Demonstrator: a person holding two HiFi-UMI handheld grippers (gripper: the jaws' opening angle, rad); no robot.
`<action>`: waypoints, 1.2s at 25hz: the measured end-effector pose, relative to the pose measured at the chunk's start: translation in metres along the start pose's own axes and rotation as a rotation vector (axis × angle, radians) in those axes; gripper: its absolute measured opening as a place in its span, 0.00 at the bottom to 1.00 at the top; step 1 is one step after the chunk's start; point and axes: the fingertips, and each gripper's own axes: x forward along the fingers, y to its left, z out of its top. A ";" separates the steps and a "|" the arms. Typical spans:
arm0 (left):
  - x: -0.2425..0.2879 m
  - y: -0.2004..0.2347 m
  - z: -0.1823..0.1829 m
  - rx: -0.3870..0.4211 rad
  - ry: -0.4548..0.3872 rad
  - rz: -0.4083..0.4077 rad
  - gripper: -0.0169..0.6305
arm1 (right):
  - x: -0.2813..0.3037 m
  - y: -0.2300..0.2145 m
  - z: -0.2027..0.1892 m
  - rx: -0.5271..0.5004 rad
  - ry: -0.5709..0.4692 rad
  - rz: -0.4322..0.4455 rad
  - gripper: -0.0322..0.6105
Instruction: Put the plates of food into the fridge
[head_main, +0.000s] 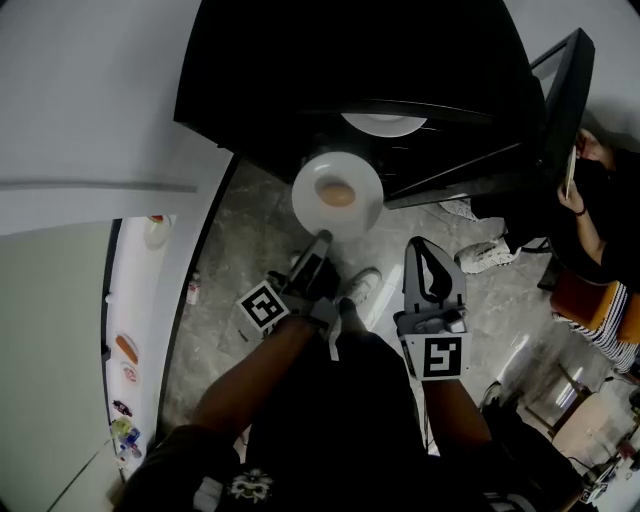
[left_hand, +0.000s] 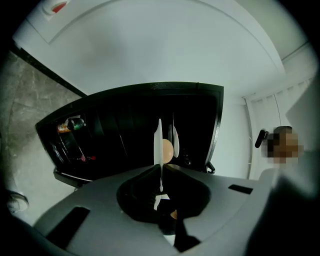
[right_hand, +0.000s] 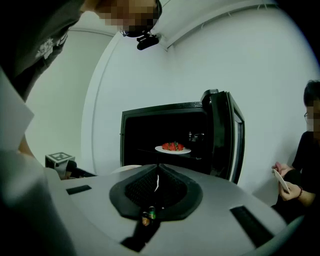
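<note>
We have the left claw (head_main: 320, 240) clamped on the near rim of a white plate (head_main: 308, 205). The plate sticks out at twelve o'clock from the claw, in the air just in front of the open black fridge (head_main: 300, 80), with a round piece of food (head_main: 338, 194) lying loose in its middle. That thin grip on one edge is our main worry: the plate's weight hangs beyond the jaws, so a tilt or a jolt could swing it down and roll the food onto the floor (head_main: 240, 240). The shelf inside already bears a second plate (right_hand: 159, 149) with strawberries (right_hand: 173, 146), so coming in at that height could knock the two together. The fridge door (head_main: 560, 90) stands open at two o'clock, and a wide swing could clip it. The right claw (head_main: 420, 248) is pressed together on nothing, so we judge it cannot catch a slip from where it is.
</note>
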 end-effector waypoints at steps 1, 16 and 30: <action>0.003 0.005 0.003 0.000 -0.004 -0.003 0.07 | 0.000 0.001 -0.003 0.002 0.008 0.001 0.09; 0.054 0.054 0.033 0.013 -0.011 0.001 0.07 | 0.001 -0.001 -0.023 0.031 0.050 -0.015 0.09; 0.103 0.091 0.054 -0.010 -0.022 -0.005 0.07 | -0.007 0.012 -0.050 0.062 0.103 0.005 0.09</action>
